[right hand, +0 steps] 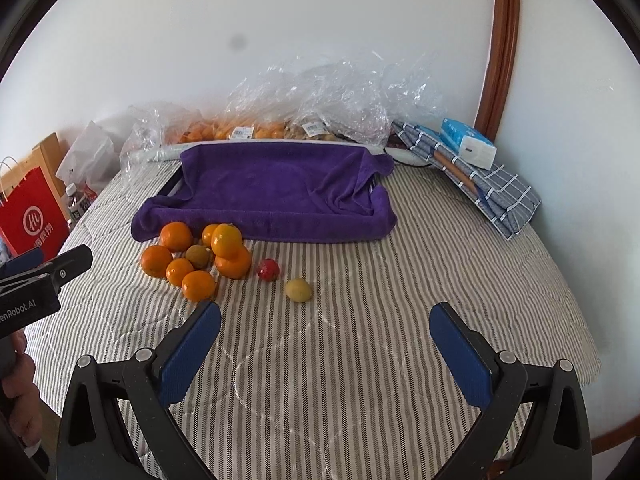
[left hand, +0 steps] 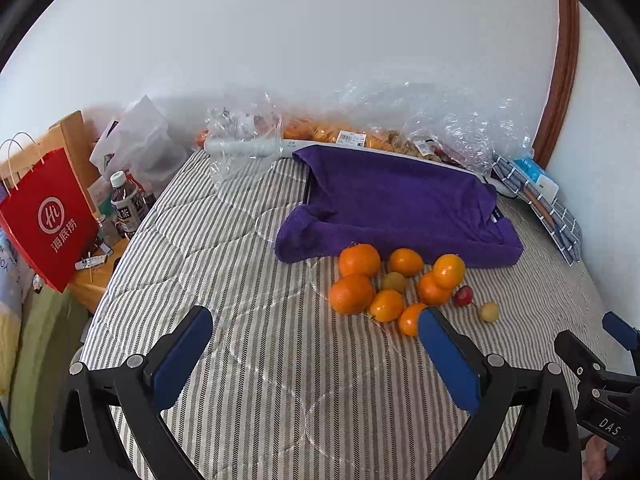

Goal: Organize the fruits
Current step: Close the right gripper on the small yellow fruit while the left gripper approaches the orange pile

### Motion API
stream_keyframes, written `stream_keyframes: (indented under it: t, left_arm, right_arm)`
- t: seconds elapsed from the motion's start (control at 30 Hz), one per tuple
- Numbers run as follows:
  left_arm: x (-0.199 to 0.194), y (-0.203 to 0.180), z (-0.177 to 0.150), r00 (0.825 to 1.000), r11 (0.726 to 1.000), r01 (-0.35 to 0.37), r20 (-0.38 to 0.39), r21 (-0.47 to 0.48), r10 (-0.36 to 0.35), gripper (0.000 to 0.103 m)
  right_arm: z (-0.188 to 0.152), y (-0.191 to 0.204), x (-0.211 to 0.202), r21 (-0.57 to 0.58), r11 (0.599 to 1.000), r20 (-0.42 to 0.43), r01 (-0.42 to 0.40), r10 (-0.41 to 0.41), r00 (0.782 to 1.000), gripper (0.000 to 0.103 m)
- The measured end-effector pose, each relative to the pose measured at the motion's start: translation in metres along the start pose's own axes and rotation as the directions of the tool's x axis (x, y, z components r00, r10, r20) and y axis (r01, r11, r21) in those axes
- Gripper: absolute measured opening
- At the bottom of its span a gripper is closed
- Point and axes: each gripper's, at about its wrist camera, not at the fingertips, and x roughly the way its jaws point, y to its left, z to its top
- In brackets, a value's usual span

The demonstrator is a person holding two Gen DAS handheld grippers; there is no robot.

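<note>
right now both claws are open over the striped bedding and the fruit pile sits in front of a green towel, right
Not quite: the towel is purple, not green, as the right wrist view shows. The rest holds: the left claw and right claw are both open over the striped bedding, and the fruit pile sits in front of the towel.

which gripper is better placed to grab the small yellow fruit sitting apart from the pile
Right, probably. The yellow fruit lies just ahead of the open right gripper, slightly left of centre. The left gripper faces the orange pile, with that fruit beyond its right finger.
</note>
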Motion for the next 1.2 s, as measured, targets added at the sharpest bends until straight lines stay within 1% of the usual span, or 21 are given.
stream_keyframes:
  t: [0.17, 0.27, 0.37, 0.43, 0.5, 0.53, 0.57, 0.6, 0.63, 0.67, 0.7, 0.77, 0.8, 0.83, 0.87, 0.9, 1.0, 1.07, 1.13, 1.2]
  left_arm:
    - [0.026, 0.005, 0.002, 0.999, 1.000, -0.030, -0.039, 0.007, 0.030, 0.103]
    - [0.041, 0.008, 0.001, 0.998, 0.999, -0.040, -0.056, 0.017, 0.041, 0.103]
    - [0.058, 0.013, -0.003, 0.995, 0.998, -0.050, -0.082, 0.022, 0.052, 0.101]
    - [0.067, 0.015, -0.006, 0.993, 0.999, -0.051, -0.106, 0.018, 0.053, 0.099]
    - [0.076, 0.019, -0.007, 0.992, 0.998, -0.056, -0.114, 0.009, 0.056, 0.097]
    - [0.079, 0.020, -0.008, 0.992, 0.999, -0.051, -0.118, 0.012, 0.052, 0.097]
    - [0.081, 0.021, -0.008, 0.991, 0.999, -0.048, -0.124, 0.015, 0.049, 0.097]
    - [0.084, 0.023, -0.008, 0.991, 0.999, -0.043, -0.129, 0.016, 0.045, 0.097]
    - [0.086, 0.024, -0.009, 0.991, 0.999, -0.036, -0.130, 0.016, 0.038, 0.097]
    - [0.088, 0.025, -0.009, 0.991, 0.999, -0.028, -0.132, 0.016, 0.030, 0.097]
    - [0.090, 0.025, -0.009, 0.990, 1.000, -0.021, -0.136, 0.019, 0.023, 0.097]
    - [0.093, 0.027, -0.011, 0.990, 1.000, -0.008, -0.142, 0.023, 0.011, 0.097]
    - [0.095, 0.026, -0.011, 0.989, 1.000, -0.003, -0.145, 0.023, 0.006, 0.097]
    - [0.096, 0.027, -0.012, 0.989, 1.000, 0.004, -0.148, 0.024, -0.001, 0.097]
    - [0.096, 0.027, -0.012, 0.989, 1.000, 0.010, -0.149, 0.025, -0.007, 0.097]
    - [0.097, 0.026, -0.012, 0.989, 0.999, 0.019, -0.150, 0.027, -0.015, 0.097]
    - [0.096, 0.024, -0.011, 0.989, 0.998, 0.060, -0.140, 0.028, -0.055, 0.095]
    - [0.094, 0.021, -0.011, 0.988, 0.995, 0.098, -0.125, 0.028, -0.094, 0.095]
    - [0.093, 0.017, -0.010, 0.986, 0.992, 0.121, -0.115, 0.028, -0.117, 0.095]
    - [0.092, 0.011, -0.008, 0.985, 0.989, 0.144, -0.105, 0.035, -0.140, 0.095]
  right_arm:
    - [-0.003, 0.003, 0.033, 0.014, 1.000, -0.049, -0.017, 0.018, 0.999, 0.102]
    - [-0.004, 0.001, 0.051, 0.033, 0.998, -0.064, -0.044, 0.046, 0.997, 0.099]
    - [-0.005, -0.003, 0.071, 0.054, 0.996, -0.087, -0.069, 0.073, 0.994, 0.093]
    - [-0.007, -0.006, 0.085, 0.068, 0.994, -0.105, -0.085, 0.092, 0.990, 0.085]
    - [-0.009, -0.010, 0.097, 0.080, 0.993, -0.118, -0.090, 0.099, 0.988, 0.081]
    - [-0.010, -0.011, 0.103, 0.090, 0.991, -0.127, -0.104, 0.115, 0.985, 0.076]
    - [-0.011, -0.012, 0.108, 0.095, 0.988, -0.135, -0.122, 0.134, 0.982, 0.073]
    - [-0.011, -0.013, 0.114, 0.102, 0.984, -0.146, -0.145, 0.159, 0.976, 0.068]
    - [-0.010, -0.012, 0.117, 0.106, 0.983, -0.147, -0.153, 0.168, 0.975, 0.066]
    - [-0.010, -0.012, 0.118, 0.103, 0.983, -0.134, -0.152, 0.165, 0.977, 0.065]
    - [-0.009, -0.010, 0.119, 0.092, 0.984, -0.114, -0.154, 0.164, 0.980, 0.062]
    - [-0.007, -0.006, 0.124, 0.075, 0.982, -0.117, -0.171, 0.179, 0.977, 0.057]
    - [-0.006, -0.004, 0.125, 0.065, 0.985, -0.114, -0.162, 0.169, 0.979, 0.054]
    - [-0.006, -0.001, 0.126, 0.049, 0.987, -0.108, -0.153, 0.158, 0.981, 0.047]
    - [-0.005, 0.002, 0.126, 0.035, 0.986, -0.109, -0.161, 0.163, 0.981, 0.044]
    - [-0.005, 0.004, 0.126, 0.021, 0.987, -0.105, -0.159, 0.160, 0.981, 0.037]
    - [-0.006, 0.010, 0.125, -0.014, 0.988, -0.098, -0.151, 0.149, 0.984, 0.026]
    - [-0.006, 0.008, 0.124, -0.009, 0.986, -0.096, -0.164, 0.162, 0.982, 0.026]
    - [-0.007, 0.005, 0.122, 0.006, 0.985, -0.093, -0.171, 0.171, 0.981, 0.026]
    - [-0.009, 0.002, 0.120, 0.010, 0.987, -0.091, -0.161, 0.161, 0.983, 0.026]
